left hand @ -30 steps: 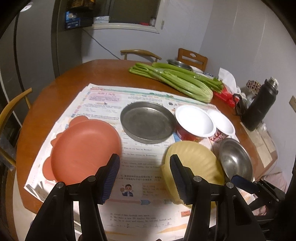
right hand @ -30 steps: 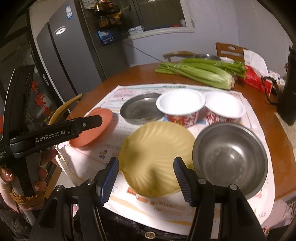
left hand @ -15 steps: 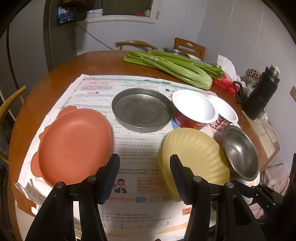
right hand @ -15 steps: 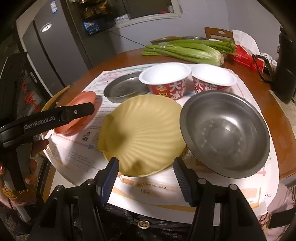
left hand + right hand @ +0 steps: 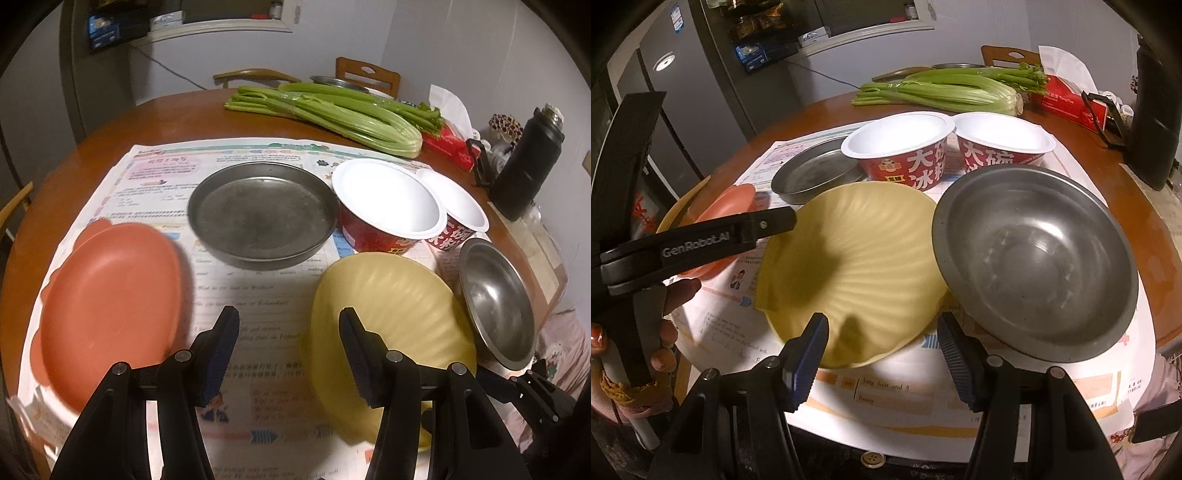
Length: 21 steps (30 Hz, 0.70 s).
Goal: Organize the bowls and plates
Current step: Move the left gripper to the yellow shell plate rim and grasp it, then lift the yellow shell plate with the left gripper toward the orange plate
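On newspaper lie an orange plate (image 5: 110, 306), a dark metal pan (image 5: 262, 214), two red paper bowls with white insides (image 5: 388, 206) (image 5: 456, 206), a yellow shell-shaped plate (image 5: 399, 306) and a steel bowl (image 5: 495, 299). My left gripper (image 5: 288, 321) hovers open over the paper between the orange and yellow plates, holding nothing. My right gripper (image 5: 881, 328) is open above the near rim of the yellow plate (image 5: 857, 258), with the steel bowl (image 5: 1034, 251) just to its right. The left gripper's arm (image 5: 701, 240) and a hand show at the left of the right wrist view.
Celery (image 5: 332, 110), a red tissue box (image 5: 450, 147) and a black flask (image 5: 528, 166) stand at the far side of the round wooden table (image 5: 110, 133). Chairs (image 5: 365, 74) ring the table; a fridge (image 5: 676, 92) stands behind on the left.
Both grippers have sunk closer to the table, so the dishes look larger. The left one moved in over the paper between the orange and yellow plates. Jaws kept the same width.
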Each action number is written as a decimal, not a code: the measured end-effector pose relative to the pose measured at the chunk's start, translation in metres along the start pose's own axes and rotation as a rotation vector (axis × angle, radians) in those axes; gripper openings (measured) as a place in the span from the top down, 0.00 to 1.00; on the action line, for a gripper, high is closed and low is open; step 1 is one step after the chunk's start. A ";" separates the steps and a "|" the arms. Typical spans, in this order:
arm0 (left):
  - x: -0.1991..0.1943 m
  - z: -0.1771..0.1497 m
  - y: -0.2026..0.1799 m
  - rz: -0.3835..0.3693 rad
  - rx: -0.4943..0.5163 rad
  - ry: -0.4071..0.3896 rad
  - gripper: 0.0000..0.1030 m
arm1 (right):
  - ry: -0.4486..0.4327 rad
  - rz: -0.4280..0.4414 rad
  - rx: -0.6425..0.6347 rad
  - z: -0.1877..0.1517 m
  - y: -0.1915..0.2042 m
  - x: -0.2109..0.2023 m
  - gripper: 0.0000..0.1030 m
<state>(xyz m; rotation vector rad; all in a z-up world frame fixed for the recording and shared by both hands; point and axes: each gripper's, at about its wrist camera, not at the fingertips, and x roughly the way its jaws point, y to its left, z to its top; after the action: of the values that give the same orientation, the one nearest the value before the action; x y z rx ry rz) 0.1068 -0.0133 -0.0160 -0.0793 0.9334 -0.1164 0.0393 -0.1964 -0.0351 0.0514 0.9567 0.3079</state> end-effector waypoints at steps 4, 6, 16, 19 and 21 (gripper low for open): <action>0.012 0.005 -0.005 0.005 0.017 0.006 0.44 | -0.006 -0.016 -0.001 0.002 0.000 0.006 0.40; 0.018 0.008 -0.008 0.009 0.028 0.008 0.44 | -0.012 -0.023 -0.014 0.003 0.003 0.007 0.40; 0.035 0.007 -0.006 -0.027 0.023 0.025 0.47 | -0.029 -0.049 -0.070 0.008 0.017 0.017 0.40; 0.037 0.006 -0.005 -0.031 0.024 0.018 0.54 | -0.030 -0.049 -0.084 0.008 0.022 0.019 0.40; 0.037 0.006 -0.004 -0.034 0.022 0.012 0.59 | -0.027 -0.046 -0.094 0.009 0.024 0.021 0.40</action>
<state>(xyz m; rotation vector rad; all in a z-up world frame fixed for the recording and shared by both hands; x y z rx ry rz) 0.1328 -0.0219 -0.0414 -0.0744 0.9432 -0.1590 0.0520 -0.1665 -0.0426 -0.0524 0.9141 0.3091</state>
